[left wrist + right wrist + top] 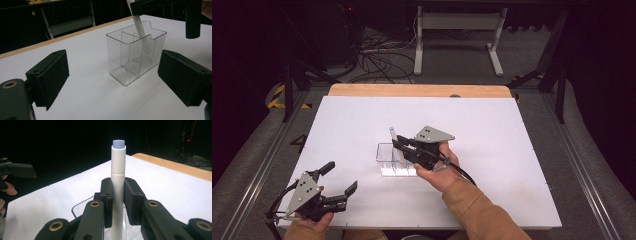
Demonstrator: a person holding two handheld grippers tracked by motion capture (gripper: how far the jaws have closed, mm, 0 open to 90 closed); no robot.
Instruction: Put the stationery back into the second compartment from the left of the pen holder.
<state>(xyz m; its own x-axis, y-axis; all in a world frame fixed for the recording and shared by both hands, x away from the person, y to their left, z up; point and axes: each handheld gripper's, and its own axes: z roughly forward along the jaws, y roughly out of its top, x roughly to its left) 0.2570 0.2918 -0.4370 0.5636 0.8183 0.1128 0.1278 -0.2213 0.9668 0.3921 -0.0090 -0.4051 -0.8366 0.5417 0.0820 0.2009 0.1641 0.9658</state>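
- A white pen point(118, 185) is clamped between the jaws of the right gripper point(399, 145), at the centre of the high view.
- Its long axis is held nearly upright, slightly tilted, with the blue-grey end upward and the lower end inside a clear divided holder point(136, 55).
- The left gripper point(339, 181) is seen at the lower left of that view, jaws spread wide, nothing between them.
- The holder stands on the white table point(512, 130).

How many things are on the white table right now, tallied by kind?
White cylindrical pen with a blue end cap: 1
Clear plastic divided holder: 1
Black two-jaw grippers: 2, left gripper and right gripper
Total: 4
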